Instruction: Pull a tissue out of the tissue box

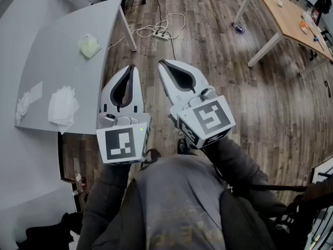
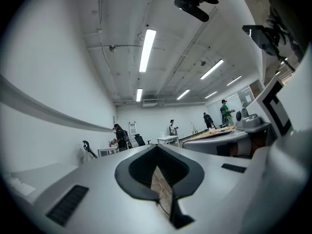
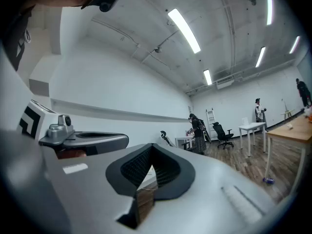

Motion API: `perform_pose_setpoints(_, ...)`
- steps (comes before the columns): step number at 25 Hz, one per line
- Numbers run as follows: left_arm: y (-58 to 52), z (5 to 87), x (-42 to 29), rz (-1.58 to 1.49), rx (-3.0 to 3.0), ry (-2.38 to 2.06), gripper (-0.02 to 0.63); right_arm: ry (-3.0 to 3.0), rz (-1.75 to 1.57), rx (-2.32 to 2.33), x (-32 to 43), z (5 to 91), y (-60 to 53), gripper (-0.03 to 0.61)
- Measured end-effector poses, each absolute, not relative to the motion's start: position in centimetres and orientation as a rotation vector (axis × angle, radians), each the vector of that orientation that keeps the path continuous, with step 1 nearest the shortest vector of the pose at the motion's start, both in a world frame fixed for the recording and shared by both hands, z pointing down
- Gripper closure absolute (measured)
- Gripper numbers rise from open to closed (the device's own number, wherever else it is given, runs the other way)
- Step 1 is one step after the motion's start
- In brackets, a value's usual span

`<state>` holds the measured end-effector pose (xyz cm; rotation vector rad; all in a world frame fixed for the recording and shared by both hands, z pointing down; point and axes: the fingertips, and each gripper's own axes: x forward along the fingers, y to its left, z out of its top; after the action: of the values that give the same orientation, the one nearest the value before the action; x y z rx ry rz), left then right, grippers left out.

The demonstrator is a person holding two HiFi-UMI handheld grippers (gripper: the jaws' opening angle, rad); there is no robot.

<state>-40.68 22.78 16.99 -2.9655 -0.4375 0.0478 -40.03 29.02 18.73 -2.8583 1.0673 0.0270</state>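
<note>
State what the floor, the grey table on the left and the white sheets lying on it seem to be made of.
Floor: wood or wood-look planks, brown, with visible grain and seams.
Table: smooth matte grey top, probably laminate.
Sheets: apparently soft white tissue paper, crumpled and loosely layered.

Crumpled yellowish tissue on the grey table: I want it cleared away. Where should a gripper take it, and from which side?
Probably pinch the raised folds in the middle of the crumpled tissue, coming down from above: it lies on the flat table, so its edges offer little to grip.
</note>
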Motion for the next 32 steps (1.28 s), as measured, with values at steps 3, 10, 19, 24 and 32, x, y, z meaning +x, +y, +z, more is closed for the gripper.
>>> perform_pose_setpoints(3, 23.8, 17.0, -39.9, 0.053, -2.966, -0.425, 0.615, 1.081, 0.034, -2.849, -39.2, 18.7, 29.9, 0.577)
perform_pose_setpoints(10, 26.0, 18.0, -38.1, 0.043, -2.944, -0.401, 0.615, 1.129, 0.038, -2.782, -36.8, 18.9, 32.1, 0.577)
perform_pose_setpoints(19, 24.2, 19.5, -34.4, -0.011, -2.949, -0.348, 0.615, 1.203, -0.018, -2.731, -32.2, 20.2, 30.3, 0.575)
perform_pose_setpoints(24, 20.2, 21.7, -29.2, -0.032, -3.007, -0.28, 0.615, 1.25, -0.051, -2.723, -26.6, 22.2, 26.5, 0.575)
perform_pose_setpoints(32, 12.3, 25.0, -17.4, -0.123, -3.067, -0.171, 0.615, 1.356, -0.145, -2.686, -13.8, 25.0, 18.7, 0.575)
